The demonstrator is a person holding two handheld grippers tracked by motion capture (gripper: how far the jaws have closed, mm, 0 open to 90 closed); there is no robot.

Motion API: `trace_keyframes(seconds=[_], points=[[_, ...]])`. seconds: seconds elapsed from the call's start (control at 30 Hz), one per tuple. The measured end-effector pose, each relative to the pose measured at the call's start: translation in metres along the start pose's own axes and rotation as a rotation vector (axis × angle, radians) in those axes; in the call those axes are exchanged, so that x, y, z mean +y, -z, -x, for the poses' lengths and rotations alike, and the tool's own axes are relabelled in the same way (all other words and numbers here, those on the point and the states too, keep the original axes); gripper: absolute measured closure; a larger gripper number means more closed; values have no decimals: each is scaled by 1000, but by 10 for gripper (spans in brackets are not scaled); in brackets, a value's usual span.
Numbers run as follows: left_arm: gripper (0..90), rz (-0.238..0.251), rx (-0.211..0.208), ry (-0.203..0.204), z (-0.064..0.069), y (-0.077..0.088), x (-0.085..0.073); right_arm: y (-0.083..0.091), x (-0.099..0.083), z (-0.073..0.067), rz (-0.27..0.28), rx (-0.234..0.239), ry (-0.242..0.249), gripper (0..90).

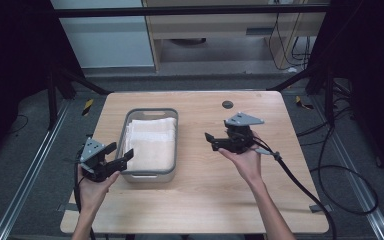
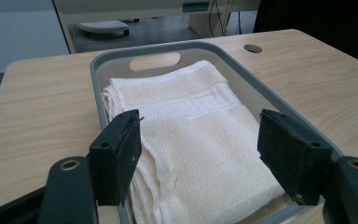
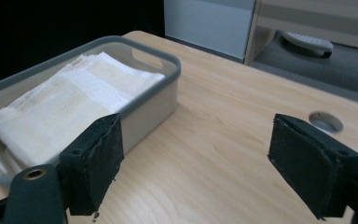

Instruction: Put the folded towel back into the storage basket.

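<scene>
I hold one claw in each hand above a wooden table [image 1: 195, 200]. My left claw [image 1: 119, 153] sits at the near left corner of a grey bin [image 1: 172, 142], with its jaws spread apart and nothing between them. In the left gripper view the two pads [image 2: 121, 154] frame the near end of the bin, the left pad over the bin's left wall and the right pad over its right wall. My right claw [image 1: 211, 140] is held over bare table to the right of the bin, well apart from it, pointing toward it. Its jaws are also spread wide and empty.

The bin stands on the left half of the table, long side running away from me, with a handle slot [image 2: 155, 61] in the far wall. A folded cream towel [image 1: 151, 142] lies flat inside it. A round hole [image 1: 227, 104] is set in the table near the far edge.
</scene>
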State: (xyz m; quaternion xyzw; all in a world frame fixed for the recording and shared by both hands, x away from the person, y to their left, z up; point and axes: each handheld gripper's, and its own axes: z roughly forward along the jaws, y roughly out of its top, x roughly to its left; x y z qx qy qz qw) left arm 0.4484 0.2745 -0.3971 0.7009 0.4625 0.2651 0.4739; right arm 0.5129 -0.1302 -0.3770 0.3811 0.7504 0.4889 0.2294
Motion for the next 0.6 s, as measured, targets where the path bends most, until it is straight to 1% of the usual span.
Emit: trace_keyframes(seconds=[0.07, 0.13, 0.2, 0.27, 0.33, 0.4, 0.5, 0.6], points=[[289, 2, 4, 6, -2, 3, -4, 11, -11, 7, -2, 4, -17, 163], [281, 3, 6, 12, -4, 7, -9, 23, -25, 15, -8, -6, -20, 151], [276, 3, 11, 19, -6, 10, -14, 31, -35, 21, -3, -19, -24, 141], [273, 3, 19, 21, -8, 13, -19, 41, -47, 28, 1, -28, -39, 135], [273, 14, 32, 23, -9, 17, -24, 49, -57, 34, 8, -34, -58, 127], [269, 16, 32, 25, -9, 21, -29, 56, -67, 40, 11, -40, -70, 123], [266, 11, 40, 5, -8, 25, -37, 68, -82, 49, 5, -52, -76, 122], [268, 1, 41, -3, -8, 30, -46, 78, -98, 56, 3, -67, -91, 125]])
